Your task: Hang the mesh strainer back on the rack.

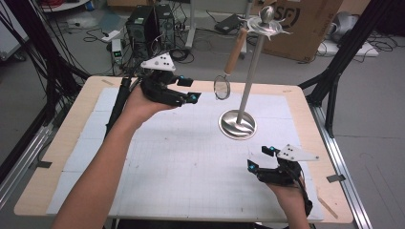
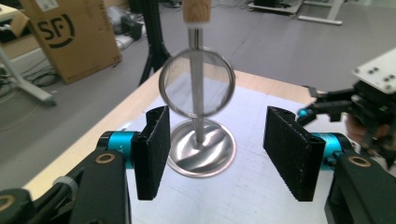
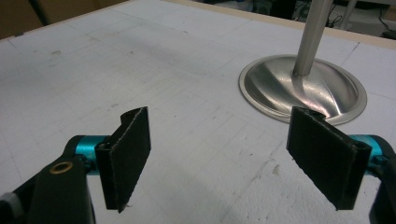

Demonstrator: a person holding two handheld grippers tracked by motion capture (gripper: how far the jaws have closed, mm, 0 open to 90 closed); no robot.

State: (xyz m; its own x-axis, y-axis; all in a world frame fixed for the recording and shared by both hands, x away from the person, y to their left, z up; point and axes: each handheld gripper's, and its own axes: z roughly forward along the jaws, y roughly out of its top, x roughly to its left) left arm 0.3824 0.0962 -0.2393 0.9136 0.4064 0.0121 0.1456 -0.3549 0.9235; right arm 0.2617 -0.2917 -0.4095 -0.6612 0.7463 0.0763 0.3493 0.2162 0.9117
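**Strainer hanging from the steel stand, both tongs standing open and empty**

A steel stand is standing on the worktop, its round dished base sitting on the white gridded mat that is covering most of the wooden top. Nothing is lying in the dished base; it is showing only bright swirled reflections. A slim pole is rising from the base to a hooked crown with a ball on top.

A small strainer is hanging from that crown, on the left side of the pole as the high view shows it, clear of the mat. Its wooden handle is pointing up and its round mesh ring is hanging down, tilted slightly. In the left gripper view the strainer is looking like a thin metal hoop with fine see-through mesh, the pole showing through it. Nothing is sitting in the mesh.

The left tongs are being held above the worktop just left of the strainer, facing the stand. Their jaws are standing wide apart with nothing between them; in the left gripper view the tongs are framing the stand's base.

The right tongs are hovering low over the mat, near the stand's base on the person's side. In the right gripper view these tongs are also gaping wide and gripping nothing, the base lying just beyond the right-hand jaw.
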